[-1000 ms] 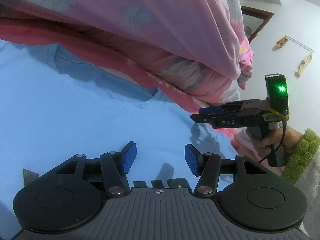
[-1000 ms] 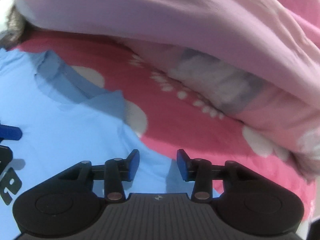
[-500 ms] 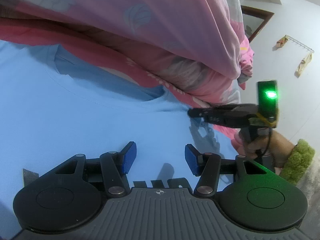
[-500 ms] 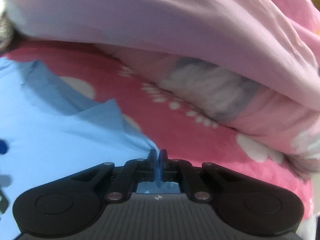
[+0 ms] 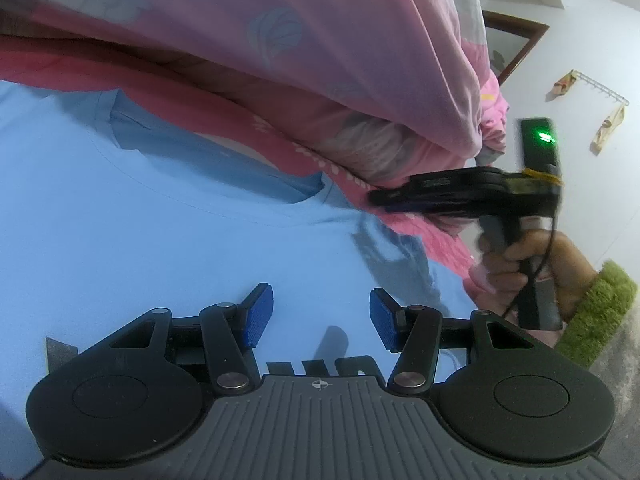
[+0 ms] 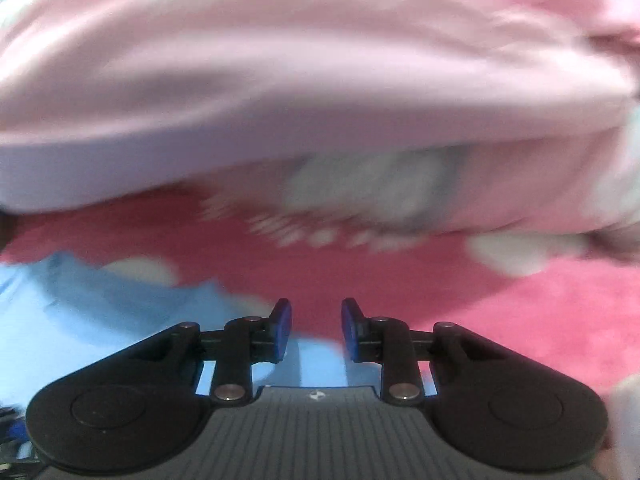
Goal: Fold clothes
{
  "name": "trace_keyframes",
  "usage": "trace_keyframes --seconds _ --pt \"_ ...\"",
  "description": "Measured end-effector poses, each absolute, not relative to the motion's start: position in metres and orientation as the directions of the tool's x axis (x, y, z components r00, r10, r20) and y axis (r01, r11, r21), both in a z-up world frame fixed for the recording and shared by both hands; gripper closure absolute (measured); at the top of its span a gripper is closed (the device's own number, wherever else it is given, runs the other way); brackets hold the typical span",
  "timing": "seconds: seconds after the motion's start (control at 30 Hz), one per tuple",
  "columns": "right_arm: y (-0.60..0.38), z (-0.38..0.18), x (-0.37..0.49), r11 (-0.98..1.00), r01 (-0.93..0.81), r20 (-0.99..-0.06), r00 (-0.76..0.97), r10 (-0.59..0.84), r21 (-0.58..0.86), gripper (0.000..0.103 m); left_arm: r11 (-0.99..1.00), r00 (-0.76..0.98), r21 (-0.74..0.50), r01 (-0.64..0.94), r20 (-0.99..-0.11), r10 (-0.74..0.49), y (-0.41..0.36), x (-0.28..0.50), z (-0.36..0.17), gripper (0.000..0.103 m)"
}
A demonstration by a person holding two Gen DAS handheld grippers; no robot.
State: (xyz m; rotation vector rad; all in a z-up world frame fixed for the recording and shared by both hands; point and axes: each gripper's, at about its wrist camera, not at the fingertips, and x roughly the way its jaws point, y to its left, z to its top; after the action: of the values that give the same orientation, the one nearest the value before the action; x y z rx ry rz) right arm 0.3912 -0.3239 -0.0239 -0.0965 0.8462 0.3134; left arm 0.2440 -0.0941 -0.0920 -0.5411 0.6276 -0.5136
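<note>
A light blue T-shirt (image 5: pixel 160 232) lies flat on the pink bed sheet, its neckline (image 5: pixel 224 176) toward the far side. My left gripper (image 5: pixel 316 316) is open and empty, hovering over the shirt's chest. My right gripper (image 6: pixel 316 328) is open and empty, above the shirt's shoulder edge (image 6: pixel 120 304) where it meets the sheet. It also shows in the left wrist view (image 5: pixel 376 200), seen side-on above the shirt's right shoulder. The right wrist view is blurred.
A bulky pink quilt (image 5: pixel 320 52) is piled along the far side, close behind the shirt. The pink sheet with white patches (image 6: pixel 500 300) extends to the right. A white wall with a hook rail (image 5: pixel 600 88) is at the far right.
My right gripper shut on the shirt's shoulder edge half a second ago, then opened and let it go, and it has risen and moved toward the quilt. My left gripper has stayed still.
</note>
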Motion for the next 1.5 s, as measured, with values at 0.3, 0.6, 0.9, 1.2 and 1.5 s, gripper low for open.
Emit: trace_keyframes --seconds 0.3,0.6,0.9,1.2,1.5 --pt "-0.328 -0.03 0.442 0.995 -0.045 -0.739 0.666 0.099 0.093 0.076 0.736 0.694 -0.618 0.277 -0.4 -0.598 -0.092 0.246 -0.093 0.049" --pt "-0.458 0.03 0.371 0.943 0.263 -0.774 0.633 -0.007 0.206 0.071 0.739 0.694 -0.618 0.269 -0.407 -0.593 -0.092 0.246 -0.092 0.049" --pt "-0.477 -0.036 0.402 0.877 0.409 -0.813 0.582 -0.037 0.253 0.074 0.731 0.693 -0.626 0.271 -0.4 -0.6 -0.091 0.247 -0.094 0.049" --pt "-0.476 0.006 0.325 0.872 0.34 -0.783 0.618 0.075 0.352 0.071 0.732 0.691 -0.626 0.269 -0.404 -0.6 -0.092 0.248 -0.093 0.049" --pt "-0.495 -0.017 0.242 0.855 0.498 -0.872 0.472 -0.128 0.144 0.071 0.728 0.691 -0.63 0.27 -0.399 -0.602 -0.091 0.249 -0.095 0.049"
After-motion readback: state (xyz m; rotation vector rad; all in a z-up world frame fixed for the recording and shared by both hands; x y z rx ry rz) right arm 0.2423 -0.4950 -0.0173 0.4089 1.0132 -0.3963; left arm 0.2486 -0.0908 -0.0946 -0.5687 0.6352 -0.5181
